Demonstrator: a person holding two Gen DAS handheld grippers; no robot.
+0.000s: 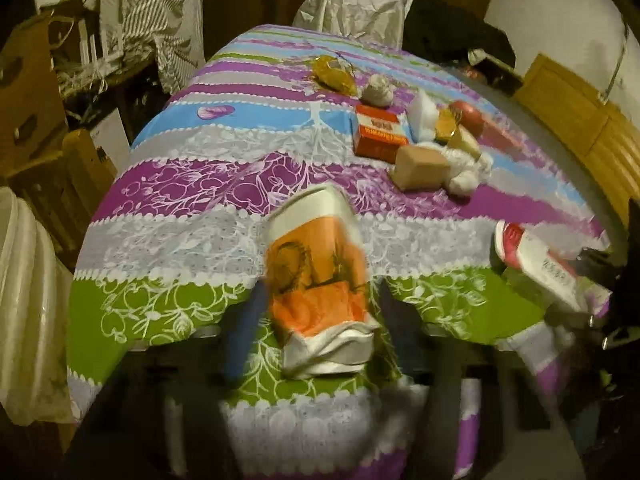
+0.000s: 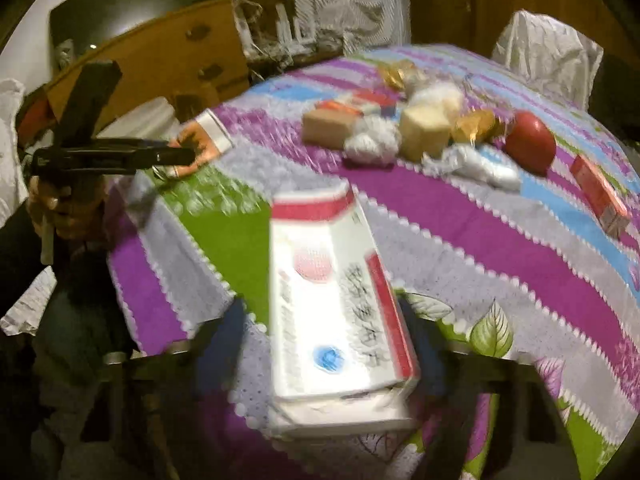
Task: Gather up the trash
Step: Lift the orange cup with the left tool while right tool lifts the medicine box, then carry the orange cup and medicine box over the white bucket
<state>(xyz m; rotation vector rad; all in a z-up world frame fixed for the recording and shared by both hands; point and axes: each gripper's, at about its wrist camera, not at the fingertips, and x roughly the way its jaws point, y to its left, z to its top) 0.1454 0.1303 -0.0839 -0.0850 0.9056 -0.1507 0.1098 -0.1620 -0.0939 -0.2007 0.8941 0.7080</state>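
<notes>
An orange and white carton (image 1: 316,256), crushed at its near end, sits between the fingers of my left gripper (image 1: 322,286), which is shut on it over the front edge of the striped tablecloth (image 1: 180,240). The right wrist view shows the same left gripper (image 2: 180,156) with that carton (image 2: 206,136) at its tips. My right gripper (image 2: 322,306) is shut on a white and red medicine box (image 2: 332,300). From the left wrist view this box (image 1: 536,260) hangs tilted above the cloth in the right gripper (image 1: 592,258). Both views are blurred.
Further back on the cloth lie an orange-red box (image 1: 378,132), a tan block (image 1: 420,166), crumpled tissue (image 1: 468,172), a gold wrapper (image 1: 334,74), a red round thing (image 2: 530,144) and another red box (image 2: 600,196). A white plastic bag (image 1: 356,4) stands at the far end. Wooden drawers (image 2: 160,52) flank the table.
</notes>
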